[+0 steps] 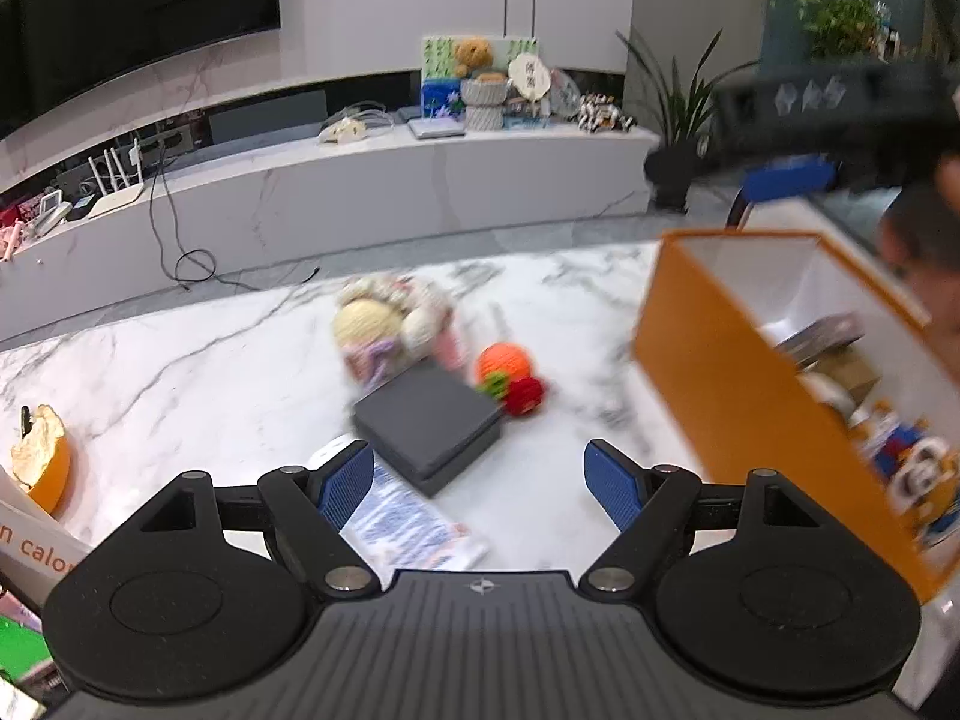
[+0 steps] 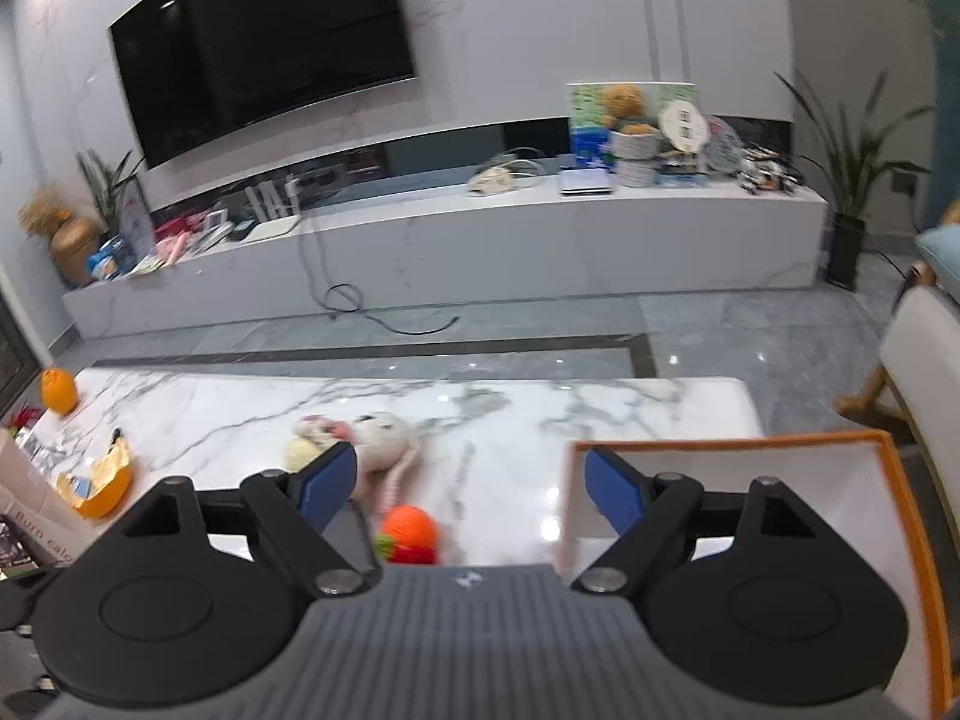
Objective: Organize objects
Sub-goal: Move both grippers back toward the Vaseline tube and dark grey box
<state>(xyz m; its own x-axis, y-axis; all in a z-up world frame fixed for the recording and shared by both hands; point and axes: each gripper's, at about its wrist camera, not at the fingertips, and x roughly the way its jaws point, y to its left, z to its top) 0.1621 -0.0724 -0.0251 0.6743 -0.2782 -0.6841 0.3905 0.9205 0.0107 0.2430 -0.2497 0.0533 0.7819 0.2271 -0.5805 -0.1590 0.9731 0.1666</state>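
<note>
Both grippers are wide open with nothing in them: left gripper (image 1: pixel 480 483), right gripper (image 2: pixel 471 483). Right under the left one there's a blue-and-white packet (image 1: pixel 414 525), then one dark gray box (image 1: pixel 429 420) sitting flat on the marble table (image 1: pixel 180 360). Just past it is an orange and red knitted toy (image 1: pixel 510 375), then one plush doll (image 1: pixel 390 330). The orange box (image 1: pixel 750 396) with white inside is off to the right, tilted, stuff already in it. Far back: one TV (image 2: pixel 264 42).
</note>
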